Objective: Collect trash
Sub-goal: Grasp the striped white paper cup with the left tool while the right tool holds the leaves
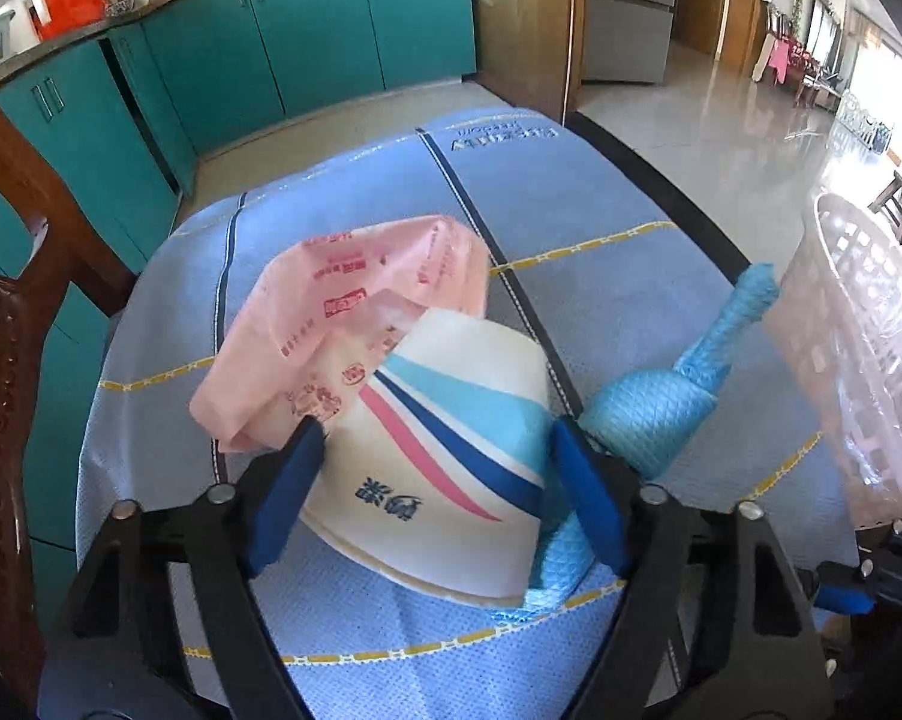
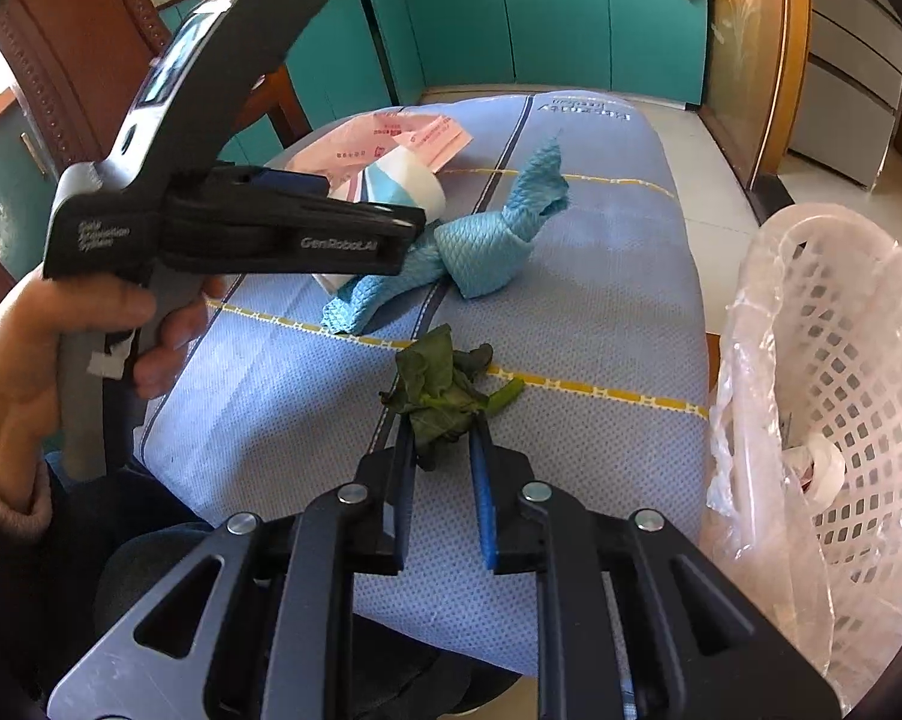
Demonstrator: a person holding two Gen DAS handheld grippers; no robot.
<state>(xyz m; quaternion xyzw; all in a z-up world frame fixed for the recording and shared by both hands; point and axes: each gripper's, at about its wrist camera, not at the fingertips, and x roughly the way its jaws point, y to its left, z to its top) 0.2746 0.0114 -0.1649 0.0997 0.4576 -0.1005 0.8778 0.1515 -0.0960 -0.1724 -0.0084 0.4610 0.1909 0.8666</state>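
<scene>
A white paper cup [image 1: 451, 504] with blue and pink stripes lies on its side on the blue tablecloth [image 1: 601, 300]. My left gripper [image 1: 436, 432] straddles it, open, its blue pads right at the cup's sides with no squeeze showing. A pink printed plastic bag [image 1: 343, 312] lies behind the cup and a knotted blue rag [image 1: 649, 414] lies to its right. In the right wrist view my right gripper [image 2: 442, 429] is shut on a wilted green leaf [image 2: 433, 384] on the cloth. Farther back there are the rag [image 2: 487, 252], cup [image 2: 403, 183] and bag [image 2: 403, 132].
A pale plastic basket [image 2: 853, 324] lined with a clear bag stands off the table's right edge, also at the right of the left wrist view [image 1: 859, 330]. A person's hand [image 2: 25, 348] holds the left gripper's handle. A wooden chair [image 1: 7, 300] and teal cabinets [image 1: 307, 18] lie beyond.
</scene>
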